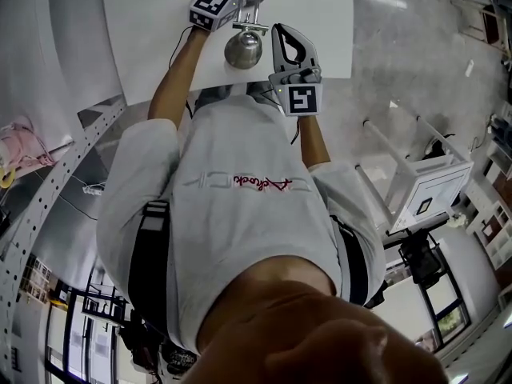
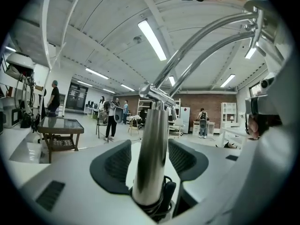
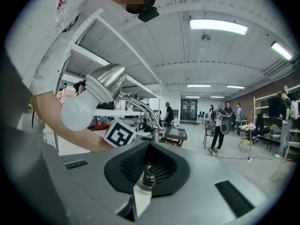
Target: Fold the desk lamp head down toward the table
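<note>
White table | left hand-held gripper open astride lamp post | right hand-held gripper shut, alone sees bulb

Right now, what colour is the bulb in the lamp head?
White bulb, set in a silver lamp head; clearest in the right gripper view.

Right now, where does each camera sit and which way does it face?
Head view: on the person's head, facing steeply down at the table; shirt and forearms show.
Left gripper view: on the left gripper, along its open fingers at the lamp post.
Right gripper view: on the right gripper, facing the lamp head; a forearm shows.
Head and right gripper views share the lamp head.
</note>
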